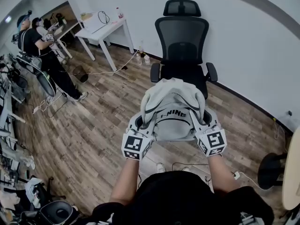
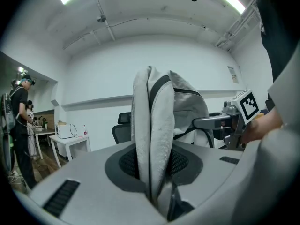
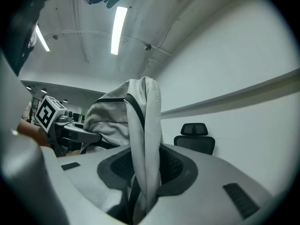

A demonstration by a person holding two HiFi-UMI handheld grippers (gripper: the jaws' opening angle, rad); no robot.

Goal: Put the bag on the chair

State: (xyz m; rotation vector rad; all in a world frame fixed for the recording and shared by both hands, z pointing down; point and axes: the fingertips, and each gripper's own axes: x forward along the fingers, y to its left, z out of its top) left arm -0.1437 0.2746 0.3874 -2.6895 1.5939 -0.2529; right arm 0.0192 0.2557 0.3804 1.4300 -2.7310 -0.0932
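Note:
A light grey backpack (image 1: 172,111) with dark trim hangs in the air between both grippers, in front of a black mesh office chair (image 1: 182,41). My left gripper (image 1: 144,121) is shut on a fold of the bag's left side; in the left gripper view the grey fabric (image 2: 152,139) stands pinched between the jaws. My right gripper (image 1: 200,121) is shut on the bag's right side, where a strap and fabric (image 3: 144,139) are clamped. The chair's seat (image 1: 183,77) lies just beyond the bag. The chair (image 3: 194,137) also shows past the right jaws.
A white table (image 1: 101,28) with a bottle stands at the back left by the wall. A person (image 1: 40,48) in dark clothes stands at the far left beside cluttered benches. Cables trail on the wood floor (image 1: 89,125). A second chair base (image 1: 272,170) sits at the right.

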